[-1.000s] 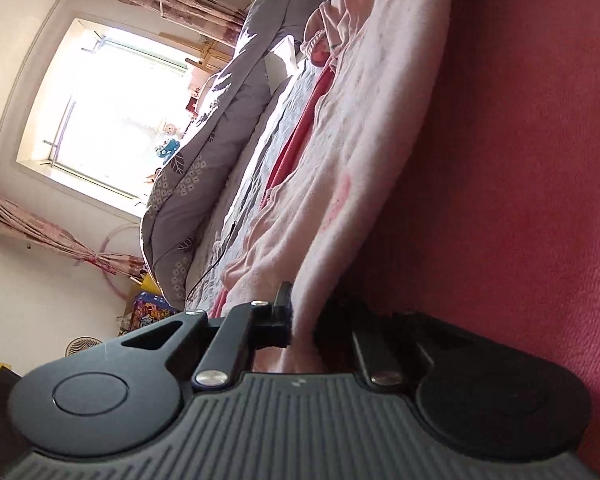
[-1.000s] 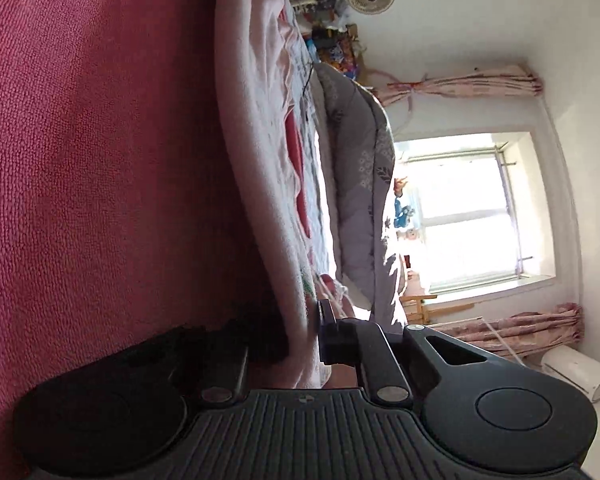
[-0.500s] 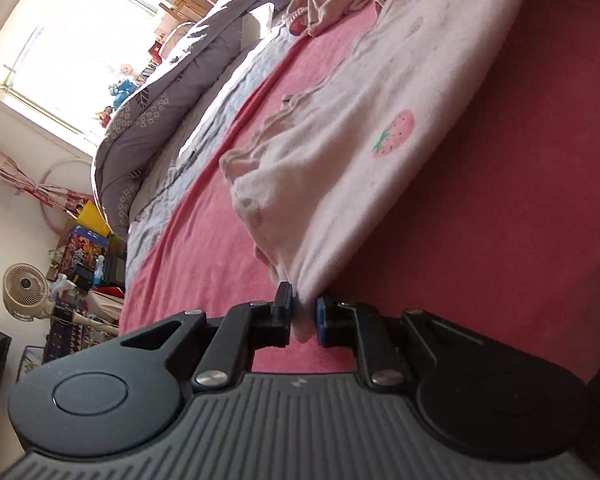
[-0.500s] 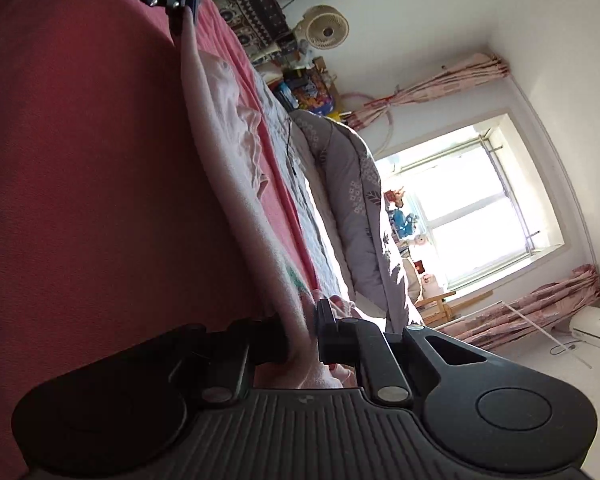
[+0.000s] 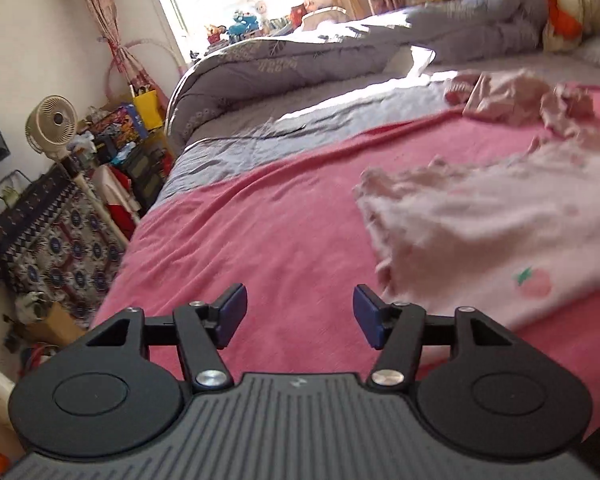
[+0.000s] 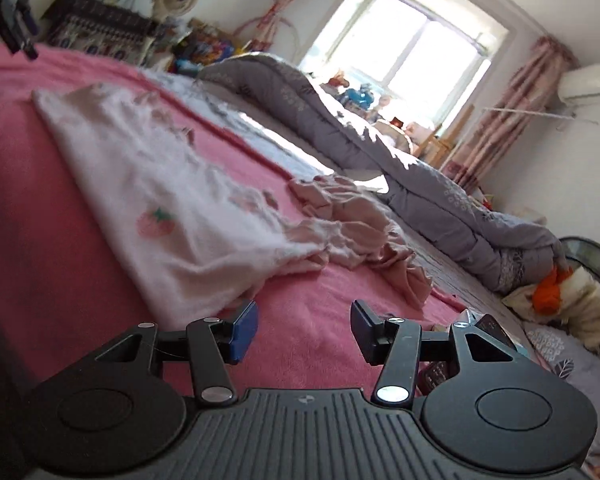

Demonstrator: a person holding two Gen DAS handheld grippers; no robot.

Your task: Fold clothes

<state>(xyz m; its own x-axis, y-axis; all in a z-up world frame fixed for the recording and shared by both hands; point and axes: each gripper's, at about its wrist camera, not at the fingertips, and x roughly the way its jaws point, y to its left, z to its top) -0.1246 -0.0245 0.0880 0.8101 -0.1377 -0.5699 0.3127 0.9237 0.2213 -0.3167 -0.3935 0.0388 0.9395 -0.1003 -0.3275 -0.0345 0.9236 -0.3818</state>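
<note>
A pale pink garment with strawberry prints (image 5: 480, 236) (image 6: 148, 184) lies spread flat on the pink blanket (image 5: 284, 232) (image 6: 312, 312). My left gripper (image 5: 300, 316) hovers open just left of the garment's near corner, with nothing between its fingers. My right gripper (image 6: 304, 330) is open too, just right of the garment's other near corner. A second crumpled pink garment (image 5: 540, 100) (image 6: 360, 220) lies beyond the flat one. The other gripper (image 6: 16, 28) shows blurred at the top left of the right wrist view.
A grey floral duvet (image 5: 300, 60) (image 6: 380, 160) is bunched along the far side of the bed under the window. A fan (image 5: 52, 124) and cluttered shelves (image 5: 112, 148) stand beside the bed. Cream and orange clothes (image 6: 564, 296) are piled at the bed's head.
Both grippers were shut on the garment's edge, holding it up. They have let go and opened, and the garment now lies flat on the blanket. Both cameras have swung level.
</note>
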